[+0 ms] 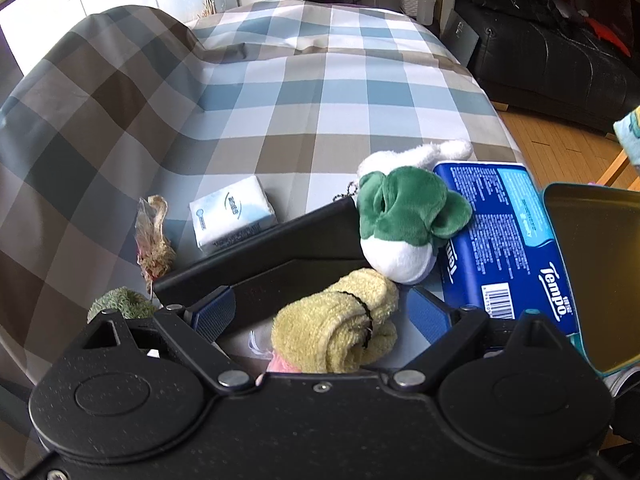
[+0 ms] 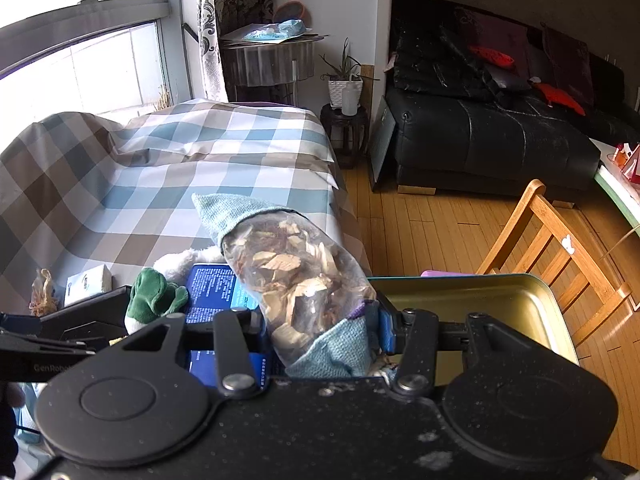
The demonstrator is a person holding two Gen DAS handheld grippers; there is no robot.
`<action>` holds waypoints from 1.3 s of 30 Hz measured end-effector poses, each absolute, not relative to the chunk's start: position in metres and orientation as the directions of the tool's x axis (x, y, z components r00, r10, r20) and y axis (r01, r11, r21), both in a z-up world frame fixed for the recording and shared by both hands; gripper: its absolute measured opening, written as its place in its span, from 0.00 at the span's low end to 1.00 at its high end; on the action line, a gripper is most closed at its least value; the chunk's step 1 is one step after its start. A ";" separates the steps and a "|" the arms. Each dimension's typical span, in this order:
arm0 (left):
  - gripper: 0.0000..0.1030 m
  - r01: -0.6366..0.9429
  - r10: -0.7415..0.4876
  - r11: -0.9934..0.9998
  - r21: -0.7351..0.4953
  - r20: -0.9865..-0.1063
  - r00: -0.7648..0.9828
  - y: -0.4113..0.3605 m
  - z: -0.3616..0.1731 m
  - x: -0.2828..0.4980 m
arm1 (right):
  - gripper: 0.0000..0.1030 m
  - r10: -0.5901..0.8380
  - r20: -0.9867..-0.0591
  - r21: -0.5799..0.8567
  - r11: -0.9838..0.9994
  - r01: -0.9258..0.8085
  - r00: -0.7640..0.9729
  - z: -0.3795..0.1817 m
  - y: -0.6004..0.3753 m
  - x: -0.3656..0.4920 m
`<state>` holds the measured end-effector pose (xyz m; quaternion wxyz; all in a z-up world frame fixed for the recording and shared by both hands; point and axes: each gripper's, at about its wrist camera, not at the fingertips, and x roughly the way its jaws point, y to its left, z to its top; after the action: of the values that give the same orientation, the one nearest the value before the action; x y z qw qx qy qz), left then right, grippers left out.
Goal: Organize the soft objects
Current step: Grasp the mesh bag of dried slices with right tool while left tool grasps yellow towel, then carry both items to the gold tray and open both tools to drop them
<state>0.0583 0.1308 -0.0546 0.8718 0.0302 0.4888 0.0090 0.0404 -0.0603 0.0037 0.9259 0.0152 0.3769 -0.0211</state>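
A: What is the biggest thing here?
B: A bed under a checked cover, with a gold metal tray at its near edge.

A: And on the bed?
B: A blue Tempo tissue pack, a green-and-white plush toy leaning on it, and a small white tissue packet.

A: The grippers?
B: The left gripper stands wide around a rolled yellow towel, pads apart from it. The right gripper clamps a clear bag of dried slices wrapped in light-blue cloth, lifted above the bed.
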 end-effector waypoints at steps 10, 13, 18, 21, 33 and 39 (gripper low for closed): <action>0.85 0.038 0.025 0.998 0.047 -0.895 0.446 0.120 -0.088 0.069 | 0.45 -0.023 -0.681 0.037 0.997 0.065 0.732 0.009 -0.068 0.033; 0.78 0.031 0.029 0.998 0.047 -0.901 0.432 0.119 -0.095 0.070 | 0.45 -0.021 -0.678 0.046 0.996 0.071 0.734 0.011 -0.069 0.033; 0.50 0.022 0.002 1.000 0.013 -0.905 0.425 0.129 -0.093 0.070 | 0.45 -0.026 -0.671 0.051 0.995 0.080 0.741 0.012 -0.072 0.032; 0.47 0.011 -0.001 1.000 0.004 -0.899 0.438 0.134 -0.084 0.068 | 0.45 -0.028 -0.665 0.055 0.995 0.086 0.746 0.014 -0.074 0.030; 0.46 0.021 -0.034 0.999 -0.027 -0.835 0.548 0.131 -0.017 0.049 | 0.45 -0.078 -0.639 0.108 0.976 0.189 0.765 0.022 -0.105 0.017; 0.46 0.080 -0.075 0.996 -0.035 -0.808 0.584 0.105 0.017 0.046 | 0.46 -0.145 -0.651 0.172 0.928 0.331 0.745 0.022 -0.147 0.006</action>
<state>0.0462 0.1052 0.0168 0.8900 0.0027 0.4539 -0.0435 0.0062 -0.1470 0.0219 0.9237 0.1395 0.3328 -0.1290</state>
